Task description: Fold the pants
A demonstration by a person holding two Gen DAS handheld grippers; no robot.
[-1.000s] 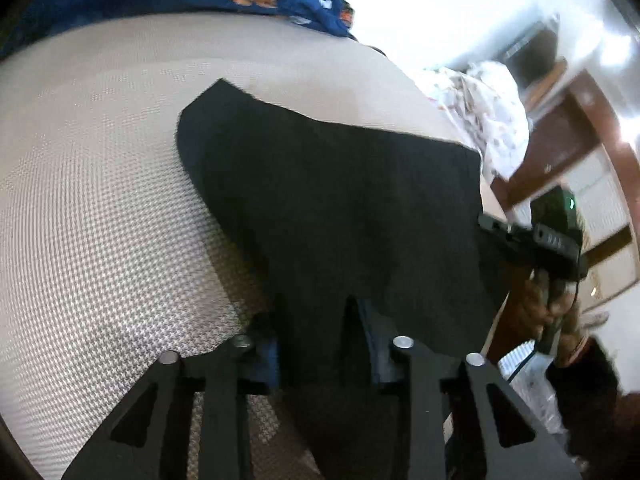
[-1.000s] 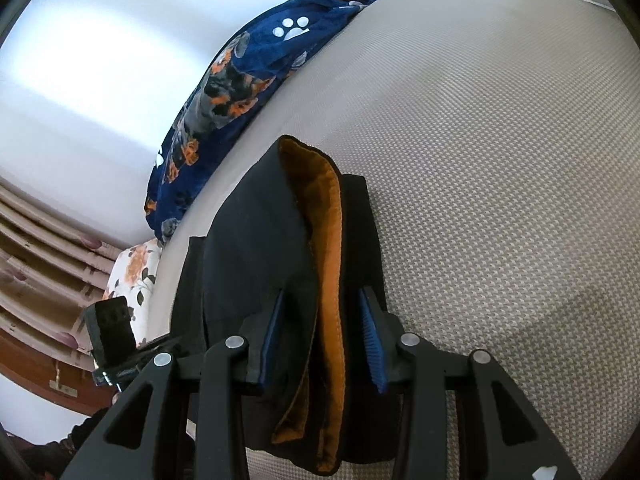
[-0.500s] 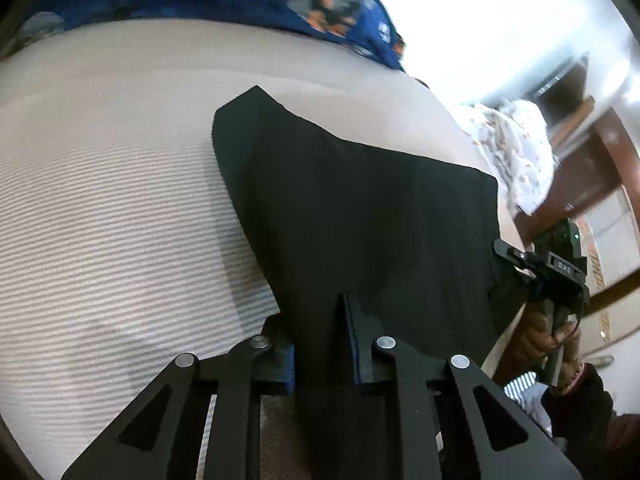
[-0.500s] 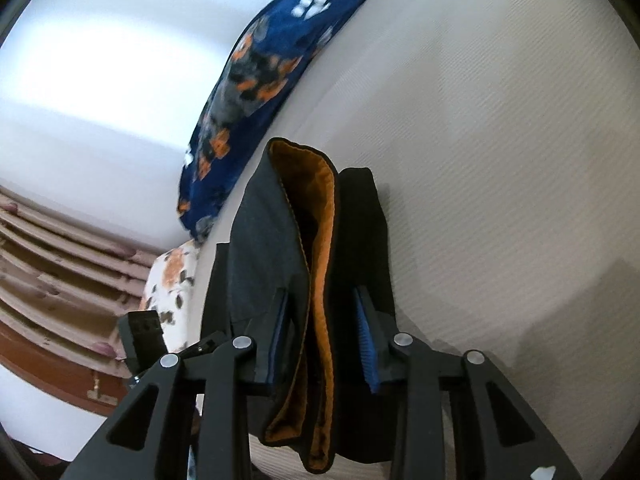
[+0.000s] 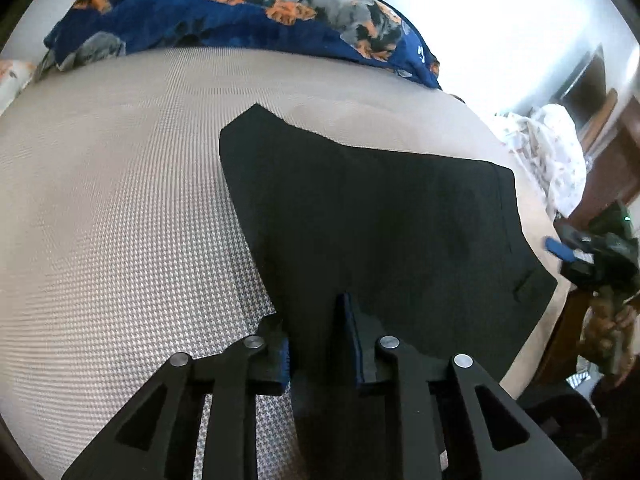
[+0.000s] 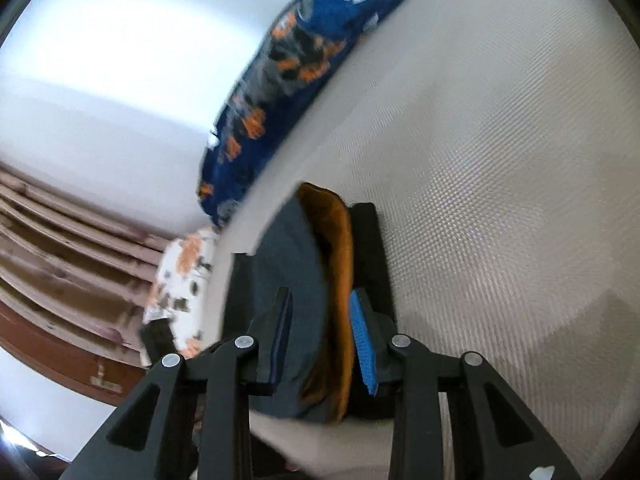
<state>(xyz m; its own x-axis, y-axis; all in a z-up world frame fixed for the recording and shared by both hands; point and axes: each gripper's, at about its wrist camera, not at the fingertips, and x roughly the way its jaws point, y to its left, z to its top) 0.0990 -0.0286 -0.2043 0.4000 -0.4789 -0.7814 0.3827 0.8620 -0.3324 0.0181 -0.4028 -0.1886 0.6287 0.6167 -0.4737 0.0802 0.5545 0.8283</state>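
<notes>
We see the black pants [image 5: 372, 216] spread across the beige woven bed cover [image 5: 120, 220], filling the middle and right of the left wrist view, with one pointed corner reaching toward the upper centre of the frame. Their near end runs down between the fingers of the left gripper [image 5: 320, 344] at the bottom centre. The blue pads sit close on either side of the bunched black cloth, and the jaws are opening slightly with the fabric between them, the pads touching it on both sides.

In the right wrist view, the right gripper [image 6: 320, 336] at the bottom centre has a thick folded stack of the same pants [image 6: 292, 264] between its fingers, showing an orange lining [image 6: 340, 240] sandwiched among dark layers. The jaws stand narrowly apart around this stack, both blue pads pressed against it.

That right gripper [image 5: 580, 248] also shows at the right edge of the left wrist view, just beside the pants' right border, blurred.

A navy blanket with orange and grey dog print [image 5: 248, 12] lies along the top of the left view, and a white floral cloth [image 5: 556, 152] sits at the upper right.
</notes>
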